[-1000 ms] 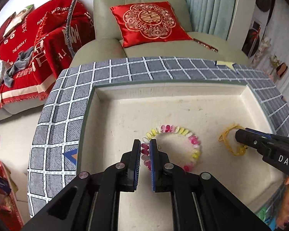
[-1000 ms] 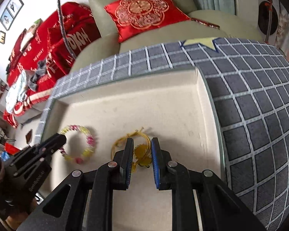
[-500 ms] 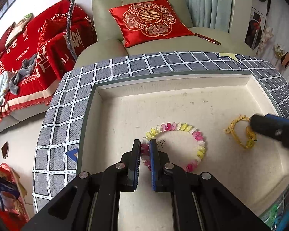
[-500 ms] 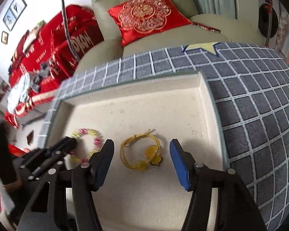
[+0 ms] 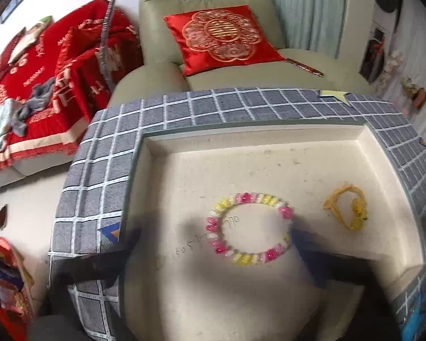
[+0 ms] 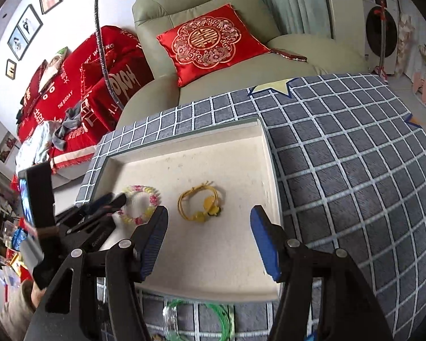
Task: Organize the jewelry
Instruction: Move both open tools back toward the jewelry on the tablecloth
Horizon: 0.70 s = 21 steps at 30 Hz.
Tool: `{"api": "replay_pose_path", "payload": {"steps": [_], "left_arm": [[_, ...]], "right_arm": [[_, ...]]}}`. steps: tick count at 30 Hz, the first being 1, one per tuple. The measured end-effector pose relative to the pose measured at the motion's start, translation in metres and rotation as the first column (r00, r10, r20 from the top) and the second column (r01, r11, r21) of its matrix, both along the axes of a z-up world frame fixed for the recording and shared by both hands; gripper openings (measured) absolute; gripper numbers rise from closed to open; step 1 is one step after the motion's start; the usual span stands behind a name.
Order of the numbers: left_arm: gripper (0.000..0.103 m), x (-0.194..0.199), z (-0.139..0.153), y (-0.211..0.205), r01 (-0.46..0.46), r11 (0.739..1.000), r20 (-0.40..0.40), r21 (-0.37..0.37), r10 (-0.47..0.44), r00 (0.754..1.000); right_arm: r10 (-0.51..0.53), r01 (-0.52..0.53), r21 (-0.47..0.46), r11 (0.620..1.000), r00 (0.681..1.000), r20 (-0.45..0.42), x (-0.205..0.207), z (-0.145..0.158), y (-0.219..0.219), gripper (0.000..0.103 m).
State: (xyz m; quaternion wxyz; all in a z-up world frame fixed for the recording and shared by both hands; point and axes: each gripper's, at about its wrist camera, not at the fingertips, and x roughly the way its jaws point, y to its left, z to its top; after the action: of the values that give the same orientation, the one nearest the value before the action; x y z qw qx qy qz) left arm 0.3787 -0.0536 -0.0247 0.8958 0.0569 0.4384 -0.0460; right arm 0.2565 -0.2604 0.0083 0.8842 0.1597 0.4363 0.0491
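fingers (image 6: pixel 156 241) of the right gripper (image 6: pixel 210 244) spread wide, blue pads facing each other, nothing between them, hovering over the near part of the cream tray (image 6: pixel 184 281). fingers of the left gripper (image 5: pixel 213 255) blurred in the left wrist view, dark smears at both sides of the beaded bracelet (image 5: pixel 248 228), set wide apart and holding nothing; seen from the right wrist view as a dark body (image 6: pixel 93 221) with its tips just beside the bracelet's left edge. beaded bracelet, pink, yellow and white, lying flat as an open ring on the tray floor, left of centre. yellow cord bracelet (image 6: pixel 198 204) with amber-coloured charms lying flat to its right, apart from it, ahead of the right gripper's open gap. tray sitting on a bench covered by a grey checked cloth (image 6: pixel 340 170) with a pale star patch (image 6: pixel 272 86). faint handwriting on the tray floor near the beaded bracelet, too small to read. green ring-shaped item (image 6: pixel 213 321) and a small clear jar (image 6: pixel 170 321) on the cloth at the near edge, below the tray. behind the bench, a pale green armchair (image 6: pixel 201 8) carrying a red embroidered cushion (image 6: pixel 207 42); a red blanket (image 6: pixel 79 71) over a sofa to the left, framed pictures (image 6: pixel 28 31) on the wall.
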Motion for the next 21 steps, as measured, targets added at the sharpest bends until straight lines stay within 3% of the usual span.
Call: {"api": "replay_pose_path", "payload": {"steps": [3,5,10,15,21], "left_arm": [[0.103,0.001,-0.002,-0.003,0.017,1.000,-0.011,0.003,-0.017,1.000],[0.103,-0.004,0.003,-0.002,0.017,1.000,0.008,-0.001,-0.017,1.000],[0.103,-0.032,0.031,0.004,0.054,0.998,0.076,-0.016,-0.052,0.996],[0.103,-0.068,0.050,0.028,0.084,0.993,0.071,-0.084,-0.078,0.994],[0.103,-0.113,0.051,0.055,0.036,0.998,0.073,-0.054,-0.032,0.997]], "right_arm": [[0.006,-0.006,-0.001,1.000,1.000,-0.010,-0.007,0.001,-0.001,0.066],[0.014,-0.014,-0.003,1.000,1.000,-0.010,-0.013,0.002,-0.001,0.072],[0.023,-0.023,0.010,1.000,0.999,0.030,-0.032,0.013,0.002,0.103],[-0.006,-0.002,0.083,0.997,0.995,0.098,-0.063,0.028,-0.002,0.103],[0.044,-0.045,0.065,0.997,0.999,0.024,-0.089,0.033,0.008,0.103]]}}
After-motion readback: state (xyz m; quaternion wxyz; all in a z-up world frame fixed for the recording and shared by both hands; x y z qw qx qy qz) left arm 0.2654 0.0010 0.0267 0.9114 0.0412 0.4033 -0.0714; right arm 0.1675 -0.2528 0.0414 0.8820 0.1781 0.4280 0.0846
